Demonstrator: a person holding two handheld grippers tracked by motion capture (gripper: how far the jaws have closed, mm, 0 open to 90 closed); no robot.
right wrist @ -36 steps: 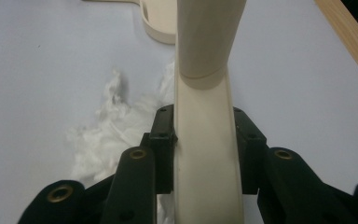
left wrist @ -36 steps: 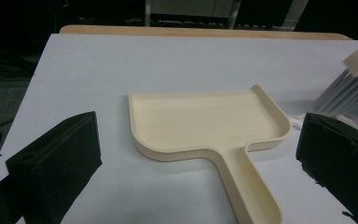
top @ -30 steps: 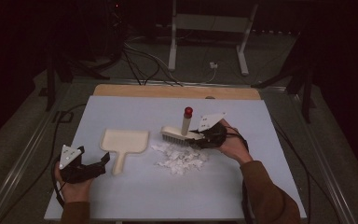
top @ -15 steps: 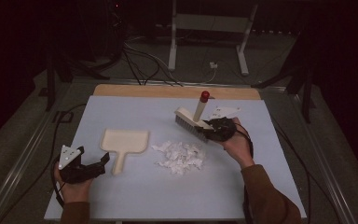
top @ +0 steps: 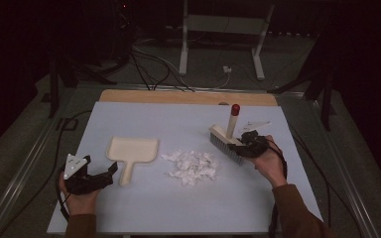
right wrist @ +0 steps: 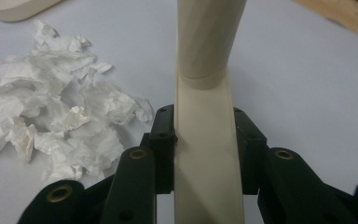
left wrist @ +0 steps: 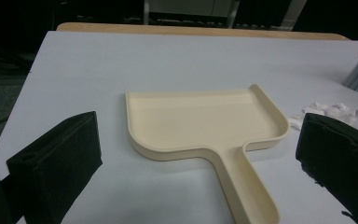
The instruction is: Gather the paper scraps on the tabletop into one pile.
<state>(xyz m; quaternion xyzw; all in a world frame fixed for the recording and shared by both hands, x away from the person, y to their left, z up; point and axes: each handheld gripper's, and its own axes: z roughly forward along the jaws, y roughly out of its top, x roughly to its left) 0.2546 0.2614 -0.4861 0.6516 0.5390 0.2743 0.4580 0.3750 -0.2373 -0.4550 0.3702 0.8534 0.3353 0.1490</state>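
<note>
Cream brush [right wrist: 205, 154] pinched between right gripper [right wrist: 205, 140] jaws; cream dustpan [left wrist: 205, 126] ahead between left gripper [top: 110, 171] spread jaws, untouched.

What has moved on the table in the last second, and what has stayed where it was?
The right gripper, shut on the cream hand brush with the red-tipped handle, carried it away from the pile of white crumpled paper scraps, toward the table's right side. The cream plastic dustpan, the scraps and the open left gripper stayed put.
</note>
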